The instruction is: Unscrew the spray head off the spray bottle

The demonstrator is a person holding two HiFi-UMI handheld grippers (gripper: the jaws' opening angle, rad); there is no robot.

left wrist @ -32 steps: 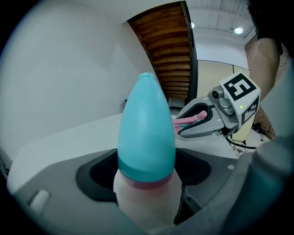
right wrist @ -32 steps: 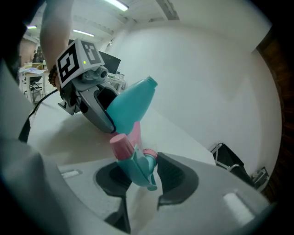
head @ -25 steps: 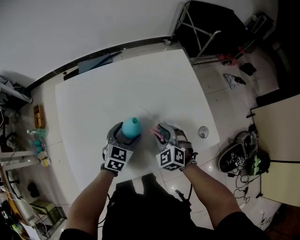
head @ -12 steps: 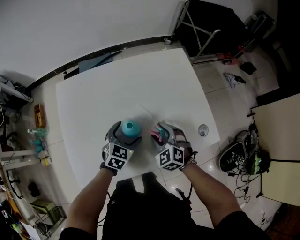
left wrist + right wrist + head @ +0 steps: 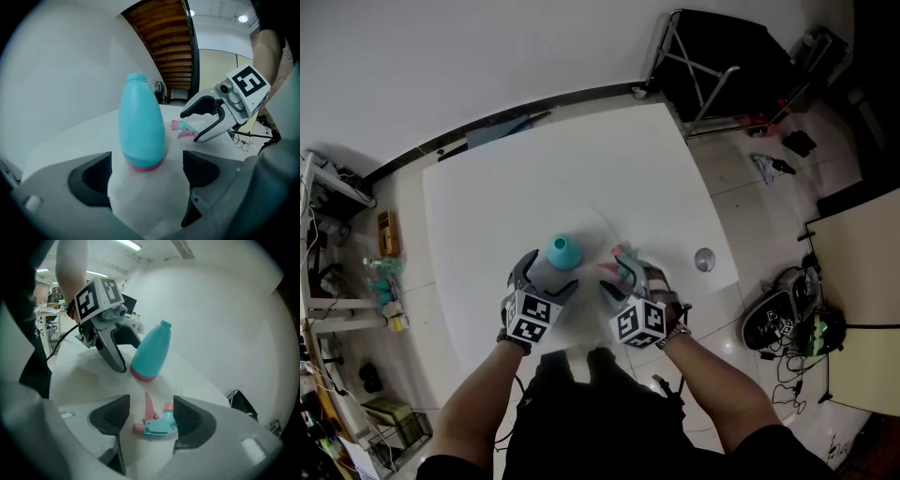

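Spray head (image 5: 157,423): off, flat between just-opened jaws of right gripper (image 5: 150,412) (untouched), trigger toward upright bottle (image 5: 140,124), standing free before left gripper (image 5: 147,165), jaws likewise just opened.

The teal spray bottle (image 5: 140,126), pink around its base, stands upright on the white surface (image 5: 581,169), its neck open and capless. The spray head (image 5: 157,420), teal with pink trigger and collar, lies on its side just right of the bottle, apart from it.
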